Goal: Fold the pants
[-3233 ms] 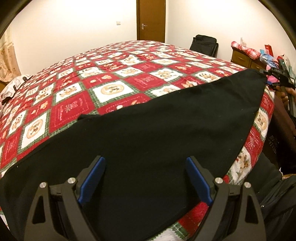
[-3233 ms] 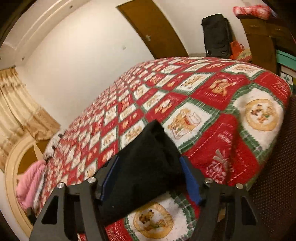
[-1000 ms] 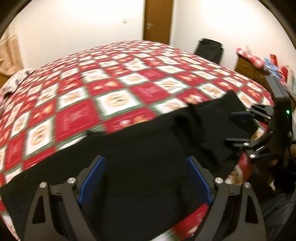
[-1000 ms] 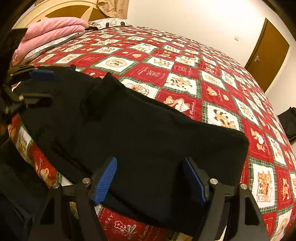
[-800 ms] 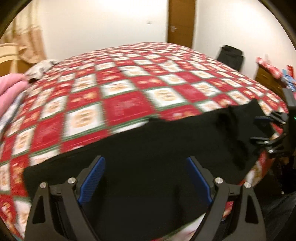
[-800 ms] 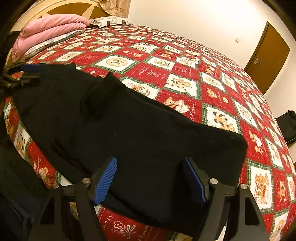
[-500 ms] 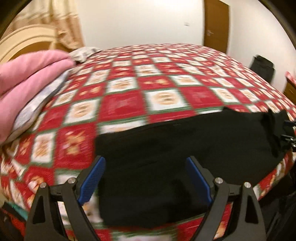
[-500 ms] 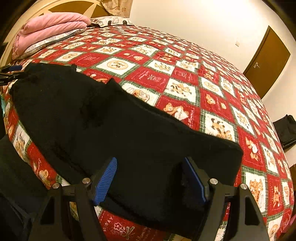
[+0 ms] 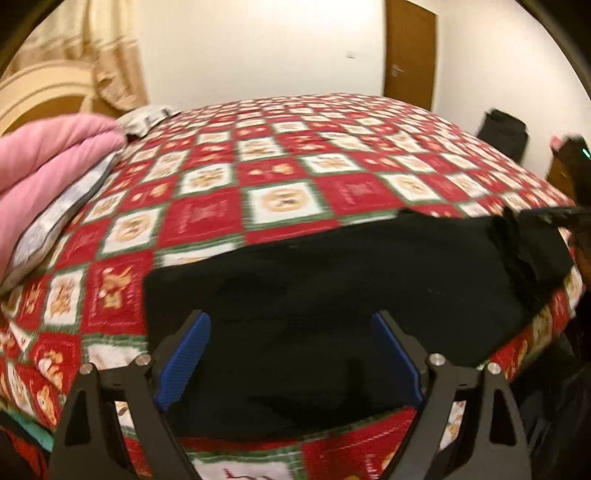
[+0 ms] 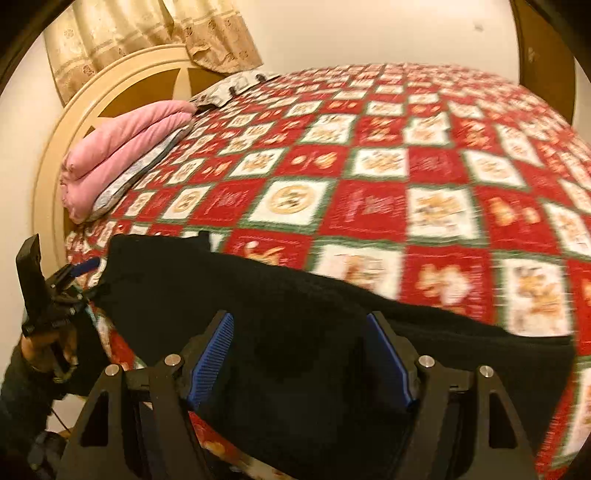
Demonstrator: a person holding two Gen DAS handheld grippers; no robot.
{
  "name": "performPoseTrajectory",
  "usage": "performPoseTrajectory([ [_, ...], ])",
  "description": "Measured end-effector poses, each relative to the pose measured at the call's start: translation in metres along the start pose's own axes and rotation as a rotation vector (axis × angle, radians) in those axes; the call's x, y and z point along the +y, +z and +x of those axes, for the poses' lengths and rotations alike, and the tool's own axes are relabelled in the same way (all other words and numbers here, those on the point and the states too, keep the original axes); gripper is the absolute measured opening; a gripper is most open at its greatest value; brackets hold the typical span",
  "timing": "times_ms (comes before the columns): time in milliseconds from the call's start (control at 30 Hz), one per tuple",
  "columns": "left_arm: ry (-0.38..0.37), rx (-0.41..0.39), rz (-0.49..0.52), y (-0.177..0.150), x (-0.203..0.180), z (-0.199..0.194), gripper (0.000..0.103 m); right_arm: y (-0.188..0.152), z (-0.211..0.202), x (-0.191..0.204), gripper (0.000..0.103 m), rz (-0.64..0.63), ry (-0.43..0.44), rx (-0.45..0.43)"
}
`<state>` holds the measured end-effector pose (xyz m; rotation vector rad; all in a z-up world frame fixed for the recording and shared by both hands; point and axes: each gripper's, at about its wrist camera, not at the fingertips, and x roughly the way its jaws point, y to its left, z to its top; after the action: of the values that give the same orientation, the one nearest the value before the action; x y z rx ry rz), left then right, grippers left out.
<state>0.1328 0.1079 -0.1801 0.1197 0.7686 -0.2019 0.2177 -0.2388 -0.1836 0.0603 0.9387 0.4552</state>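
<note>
The black pants (image 9: 332, 288) are laid flat in a long band along the near edge of the bed (image 9: 288, 173), over its red, white and green checked quilt (image 10: 369, 206).

In the left wrist view, the left gripper (image 9: 291, 354) is seen with its 2 blue pads spread wide. Black cloth fills the gap between them, but whether any of it is touched or held cannot be told. The end of the pants nearest the headboard (image 10: 122, 96) lies just left of this gripper.

In the right wrist view, the right gripper (image 10: 299, 358) is likewise spread wide, with black cloth across the gap and no clear pinch; contact cannot be told. In the same view the left gripper (image 10: 79, 271) is seen at the pants' headboard end, gripped by a hand (image 10: 48, 343).

A folded pink blanket (image 10: 122, 155) rests on the bed beside the headboard, well apart from the pants. Curtains (image 10: 147, 33) hang behind the headboard. A brown door (image 9: 410, 55) is seen beyond the far side of the bed.
</note>
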Motion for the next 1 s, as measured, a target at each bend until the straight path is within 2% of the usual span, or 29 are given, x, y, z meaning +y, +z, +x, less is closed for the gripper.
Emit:
performPoseTrajectory([
  [67, 0.001, 0.005, 0.018, -0.001, -0.006, 0.001, 0.091, -0.002, 0.015, 0.004, 0.026, -0.004, -0.030, 0.032],
  [167, -0.022, 0.004, 0.003, -0.003, -0.008, -0.002, 0.091, -0.013, 0.020, 0.006, 0.023, 0.003, 0.003, 0.046],
  [267, -0.037, -0.008, 0.000, -0.001, -0.013, -0.004, 0.091, -0.021, 0.018, 0.017, 0.011, -0.048, 0.011, 0.046],
  [433, -0.048, -0.006, 0.037, -0.002, -0.025, -0.004, 0.091, -0.023, 0.028, 0.024, 0.011, -0.100, -0.022, 0.050],
  [533, -0.046, -0.007, 0.035, -0.002, -0.023, -0.006, 0.091, -0.026, 0.017, 0.027, 0.014, -0.098, -0.035, 0.035],
  [600, -0.047, -0.011, 0.019, -0.001, -0.019, -0.007, 0.091, -0.033, 0.008, 0.030, 0.038, -0.116, -0.022, 0.034],
  [633, -0.048, -0.013, 0.010, -0.001, -0.017, -0.007, 0.091, -0.039, 0.003, 0.031, 0.039, -0.121, 0.006, 0.042],
  [767, -0.020, -0.006, -0.013, -0.003, -0.008, -0.004, 0.091, -0.069, 0.012, 0.038, 0.039, -0.153, 0.015, 0.117],
  [867, 0.016, -0.009, -0.025, -0.005, 0.002, -0.006, 0.091, -0.080, 0.010, 0.049, 0.039, -0.203, -0.023, 0.099],
  [1000, 0.099, -0.026, -0.019, -0.008, 0.019, -0.011, 0.091, -0.077, -0.004, 0.053, 0.039, -0.199, 0.028, 0.045],
])
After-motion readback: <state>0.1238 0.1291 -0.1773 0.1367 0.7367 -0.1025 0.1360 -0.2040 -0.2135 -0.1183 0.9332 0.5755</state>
